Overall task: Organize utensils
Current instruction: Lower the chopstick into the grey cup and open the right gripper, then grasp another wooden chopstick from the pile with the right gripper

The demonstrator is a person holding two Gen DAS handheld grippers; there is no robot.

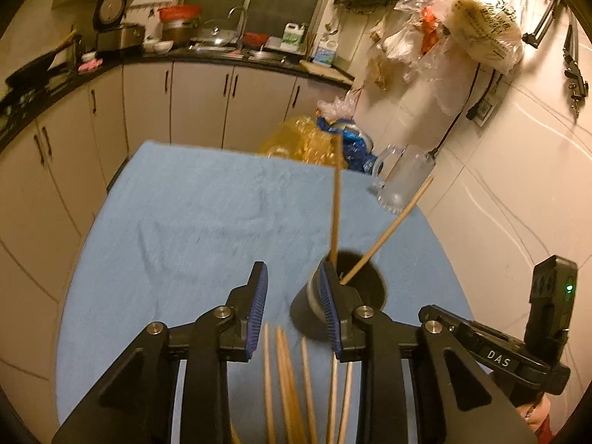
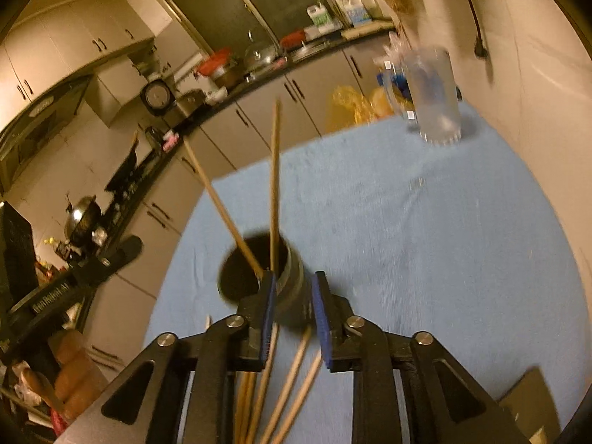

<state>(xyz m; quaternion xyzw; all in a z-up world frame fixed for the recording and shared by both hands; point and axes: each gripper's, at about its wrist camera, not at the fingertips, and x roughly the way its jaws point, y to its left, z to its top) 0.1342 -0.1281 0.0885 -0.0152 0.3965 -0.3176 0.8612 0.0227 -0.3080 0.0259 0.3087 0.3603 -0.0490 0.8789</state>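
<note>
A table covered by a blue cloth (image 1: 185,222) is seen, and on it a dark cup (image 1: 344,288) is taken as the landmark. Beyond the cup, toward the wall, a clear glass mug (image 1: 403,181) is seen on the cloth; behind the cloth's far edge, crumpled yellow and blue bags (image 1: 318,144) are noted.

The left gripper (image 1: 294,309) is held just on the near side of the cup, its fingers apart, one pad in front of the cup's wall and nothing clamped between them. The right gripper (image 2: 294,320) is likewise held at the cup's near side, its fingers apart, with the cup's lower wall showing between the pads; contact is not evident.

Two chopsticks (image 1: 336,199) are counted standing in the cup, one nearly upright, one leaning over the rim. Loose chopsticks (image 1: 288,388) are seen lying on the cloth on the near side of the cup, beneath both grippers; about six are counted in the left wrist view, though blur makes the count uncertain. One cup and one mug are counted.

The step in hand is judged to be the gathering of loose chopsticks into the cup, with only a small part done. The next move is judged to call for one gripper being lowered over a single loose chopstick and closed on it.
</note>
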